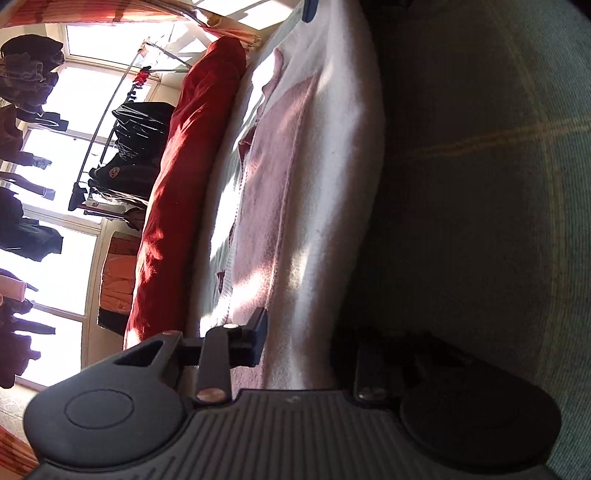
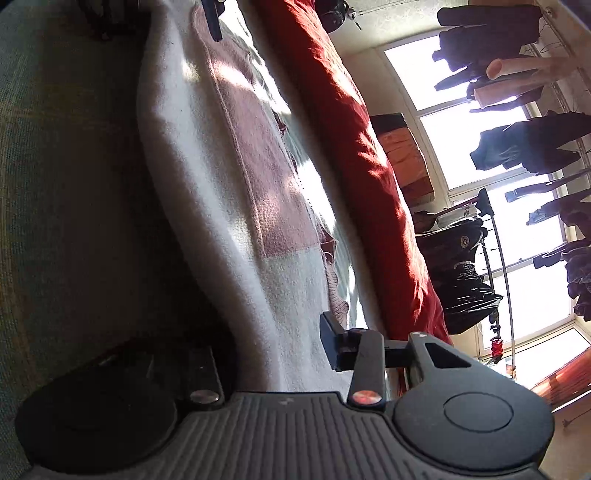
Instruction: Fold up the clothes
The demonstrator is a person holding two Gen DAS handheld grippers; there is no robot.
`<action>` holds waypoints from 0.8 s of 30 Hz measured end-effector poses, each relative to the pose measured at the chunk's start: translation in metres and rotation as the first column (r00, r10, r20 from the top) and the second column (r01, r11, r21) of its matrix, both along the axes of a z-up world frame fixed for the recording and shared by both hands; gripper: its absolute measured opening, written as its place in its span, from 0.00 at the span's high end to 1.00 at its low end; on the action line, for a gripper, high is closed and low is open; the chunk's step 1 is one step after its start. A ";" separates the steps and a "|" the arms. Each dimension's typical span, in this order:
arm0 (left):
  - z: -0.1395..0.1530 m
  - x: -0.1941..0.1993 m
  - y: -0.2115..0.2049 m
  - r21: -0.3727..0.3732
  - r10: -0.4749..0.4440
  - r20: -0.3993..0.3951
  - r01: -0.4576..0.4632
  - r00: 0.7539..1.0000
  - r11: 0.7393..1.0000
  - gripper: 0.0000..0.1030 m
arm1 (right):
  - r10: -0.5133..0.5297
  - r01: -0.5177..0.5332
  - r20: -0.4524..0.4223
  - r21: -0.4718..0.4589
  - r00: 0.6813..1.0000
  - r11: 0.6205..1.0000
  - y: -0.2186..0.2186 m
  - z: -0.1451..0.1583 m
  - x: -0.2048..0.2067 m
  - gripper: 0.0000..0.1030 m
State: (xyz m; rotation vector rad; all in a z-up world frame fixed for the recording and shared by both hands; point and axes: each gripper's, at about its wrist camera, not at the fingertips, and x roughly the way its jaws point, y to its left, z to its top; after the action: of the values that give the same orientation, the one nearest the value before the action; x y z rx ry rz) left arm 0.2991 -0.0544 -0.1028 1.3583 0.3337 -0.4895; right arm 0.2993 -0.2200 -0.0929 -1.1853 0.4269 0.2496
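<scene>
A white and pink knit sweater (image 1: 295,184) (image 2: 240,166) lies stretched along a green plaid cover (image 1: 480,184) (image 2: 55,147). My left gripper (image 1: 306,347) is at its near end. One of its fingers (image 1: 258,339) rests on top of the knit and the other sits in shadow under the folded edge, so it is shut on the cloth. My right gripper (image 2: 269,350) grips the opposite end the same way, with one finger (image 2: 332,343) on top. Each view shows the other gripper's fingertip (image 1: 310,9) (image 2: 212,18) at the sweater's far end.
A long red bolster or rolled blanket (image 1: 177,177) (image 2: 351,129) lies right beside the sweater. Beyond it stands a drying rack with dark clothes (image 1: 136,140) (image 2: 461,266) before bright windows (image 1: 74,103) (image 2: 480,147). More dark garments (image 2: 528,144) hang by the glass.
</scene>
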 end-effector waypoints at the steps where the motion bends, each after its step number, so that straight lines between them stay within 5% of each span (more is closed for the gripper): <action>1: -0.002 -0.002 0.000 0.003 -0.003 -0.005 0.003 1.000 1.000 0.88 | 0.000 0.000 -0.002 0.012 1.000 1.000 -0.001 0.000 -0.002 0.80; 2: -0.005 -0.004 0.001 0.005 -0.005 -0.009 0.005 1.000 1.000 0.89 | 0.001 -0.001 -0.008 0.023 1.000 1.000 -0.002 0.001 -0.004 0.87; 13: 0.046 -0.023 0.010 -0.092 0.022 -0.017 -0.023 1.000 0.996 0.92 | -0.010 0.016 -0.040 0.151 0.999 0.988 -0.006 0.042 -0.030 0.90; 24: 0.064 -0.139 0.011 -0.014 -0.047 -0.087 0.046 0.995 0.999 0.92 | 0.026 0.009 -0.181 0.189 0.983 0.982 -0.012 0.073 -0.125 0.90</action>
State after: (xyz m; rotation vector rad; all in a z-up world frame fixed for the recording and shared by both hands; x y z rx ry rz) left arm 0.1599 -0.0437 -0.0388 1.3374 0.3706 -0.5894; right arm 0.1741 -0.2318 -0.0200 -0.9810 0.5467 0.3997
